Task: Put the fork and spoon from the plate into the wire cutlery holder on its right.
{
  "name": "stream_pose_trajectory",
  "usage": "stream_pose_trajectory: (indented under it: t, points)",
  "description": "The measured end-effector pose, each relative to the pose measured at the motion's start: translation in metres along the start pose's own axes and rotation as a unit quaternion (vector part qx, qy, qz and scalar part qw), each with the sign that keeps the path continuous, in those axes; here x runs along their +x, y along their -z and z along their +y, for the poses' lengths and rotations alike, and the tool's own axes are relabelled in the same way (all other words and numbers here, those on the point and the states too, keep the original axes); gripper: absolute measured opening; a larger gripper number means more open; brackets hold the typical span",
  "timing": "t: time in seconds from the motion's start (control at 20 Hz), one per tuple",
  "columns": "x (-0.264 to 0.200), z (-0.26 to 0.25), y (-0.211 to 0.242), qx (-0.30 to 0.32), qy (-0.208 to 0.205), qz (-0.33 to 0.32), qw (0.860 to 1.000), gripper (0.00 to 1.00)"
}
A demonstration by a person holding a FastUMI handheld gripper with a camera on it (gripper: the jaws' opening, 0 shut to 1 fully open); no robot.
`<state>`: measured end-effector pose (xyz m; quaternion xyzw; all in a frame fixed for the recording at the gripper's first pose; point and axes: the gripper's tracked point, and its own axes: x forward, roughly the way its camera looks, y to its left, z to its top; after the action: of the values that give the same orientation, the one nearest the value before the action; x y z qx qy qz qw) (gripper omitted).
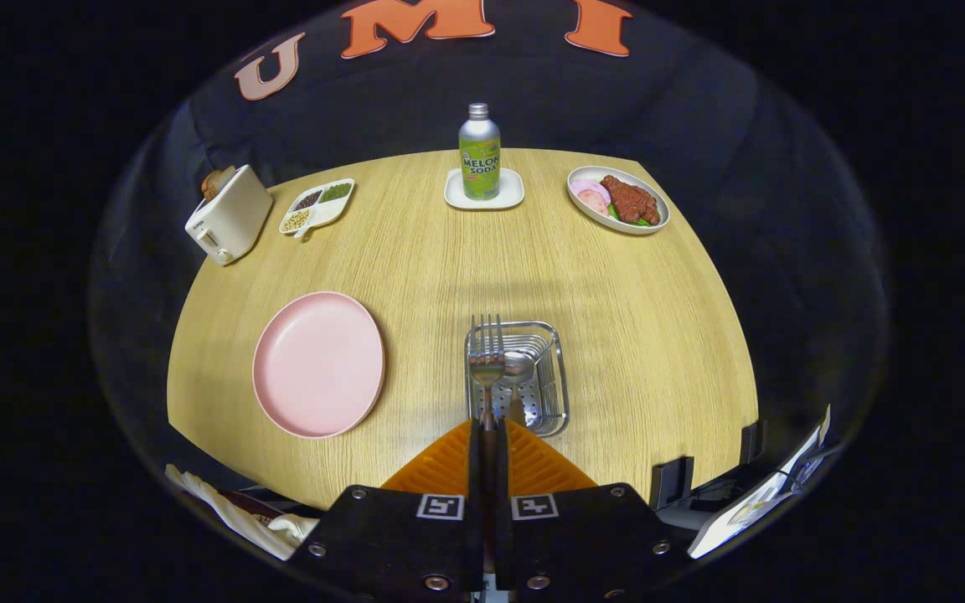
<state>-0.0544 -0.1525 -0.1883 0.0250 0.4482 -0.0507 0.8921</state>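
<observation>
Between the gripper's fingers, just ahead of their tips: fork, held by the lower handle, tines pointing away, head hanging over the near-left part of the wire cutlery holder. Gripper clamped on the handle; both fingers pressed together with the thin stem between them, almost no gap.

Fork reads as polished metal: stiff, light, slick. Narrow handle gives the pads little to bite on, so it could swivel or slide if tipped quickly. My judgement: the hold low on the handle is workable for a drop into the holder, but the head end is heavier and may want to pivot downward.

Spoon lies just right of the fork, bowl visible inside the holder, seemingly already delivered. Same metal, same slipperiness; no need to touch it again.

Holder is an open wire basket with a perforated base, standing on the worktop. Light build; a bump from the fork could nudge it.

Pink plate sits left of the holder, apart from it, bare of cutlery. Task looks nearly done: only the release of the fork is left.

Farther back: a soda bottle on a white coaster, a dish of food to its right, a divided dish of beans and a toaster to the left. All well apart from the work.
</observation>
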Motion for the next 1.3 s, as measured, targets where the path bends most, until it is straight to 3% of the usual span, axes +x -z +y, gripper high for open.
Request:
stream_pose_trajectory:
  t: [0.2, 0.6, 1.3]
  points:
    - [-0.009, -0.015, -0.001, -0.026, 0.016, 0.021, 0.999, 0.06]
    - [-0.018, -0.021, -0.004, -0.082, 0.005, 0.082, 0.993, 0.06]
    - [0.026, -0.021, -0.003, -0.133, 0.005, 0.205, 0.970, 0.06]
